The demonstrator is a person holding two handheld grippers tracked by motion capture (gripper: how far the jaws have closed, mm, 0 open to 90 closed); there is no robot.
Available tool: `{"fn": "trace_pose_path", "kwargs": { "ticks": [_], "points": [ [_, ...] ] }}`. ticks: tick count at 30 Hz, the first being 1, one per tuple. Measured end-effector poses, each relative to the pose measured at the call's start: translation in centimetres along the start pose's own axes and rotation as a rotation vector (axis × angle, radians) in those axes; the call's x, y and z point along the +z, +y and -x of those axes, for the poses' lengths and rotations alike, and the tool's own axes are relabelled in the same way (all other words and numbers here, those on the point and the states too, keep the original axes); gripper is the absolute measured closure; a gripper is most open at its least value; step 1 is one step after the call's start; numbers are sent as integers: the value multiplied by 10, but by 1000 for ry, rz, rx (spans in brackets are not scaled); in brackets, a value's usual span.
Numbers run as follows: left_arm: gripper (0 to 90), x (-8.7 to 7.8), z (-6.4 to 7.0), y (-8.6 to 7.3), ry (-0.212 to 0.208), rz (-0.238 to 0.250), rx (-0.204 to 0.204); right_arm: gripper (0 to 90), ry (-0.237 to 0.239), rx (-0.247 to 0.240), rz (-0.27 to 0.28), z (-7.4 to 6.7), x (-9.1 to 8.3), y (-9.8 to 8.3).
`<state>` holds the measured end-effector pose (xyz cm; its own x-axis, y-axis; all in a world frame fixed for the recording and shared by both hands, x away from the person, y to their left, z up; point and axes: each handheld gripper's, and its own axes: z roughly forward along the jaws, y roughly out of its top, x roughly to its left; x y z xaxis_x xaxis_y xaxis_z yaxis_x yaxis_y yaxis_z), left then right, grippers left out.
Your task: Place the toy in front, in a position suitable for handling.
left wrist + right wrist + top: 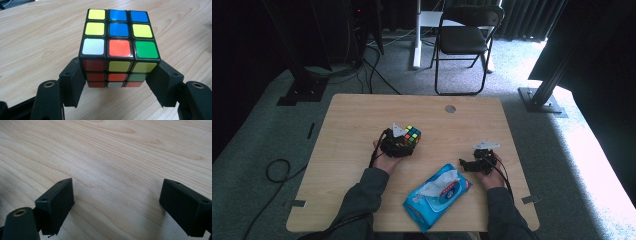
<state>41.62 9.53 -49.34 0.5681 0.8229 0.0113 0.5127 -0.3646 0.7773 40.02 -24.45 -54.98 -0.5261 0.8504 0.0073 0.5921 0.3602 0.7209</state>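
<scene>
The grab looks done: the left hand-held gripper (pixel 120 85) clamps the cube (pixel 119 47) at centre frame on the surface (pixel 37 37), while the right hand-held gripper (pixel 117 205) waits wide and empty, so any moving remains.

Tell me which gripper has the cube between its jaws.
The left gripper: its jaws clamp the puzzle cube. The right gripper stands open over bare table.

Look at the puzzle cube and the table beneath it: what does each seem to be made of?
Puzzle cube: probably hard black plastic with glossy coloured stickers, since the squares catch light and have rounded corners. Table: pale wood or a wood-look laminate with a smooth matt finish; long grain lines run across it, though the look alone cannot tell which.
</scene>
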Motion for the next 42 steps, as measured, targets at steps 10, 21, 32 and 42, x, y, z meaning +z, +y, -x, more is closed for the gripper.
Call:
{"fn": "trace_pose_path", "kwargs": {
  "ticks": [10,21,32,42],
  "points": [
    [342,12,7,3,-4,-2,10,120,0,0,1,0,0,0],
    [342,26,11,5,-10,-14,25,120,0,0,1,0,0,0],
    [342,44,14,-1,-14,-29,11,120,0,0,0,0,0,0],
    [341,52,18,-4,-21,-38,19,120,1,-1,1,0,0,0]
  ]
}}
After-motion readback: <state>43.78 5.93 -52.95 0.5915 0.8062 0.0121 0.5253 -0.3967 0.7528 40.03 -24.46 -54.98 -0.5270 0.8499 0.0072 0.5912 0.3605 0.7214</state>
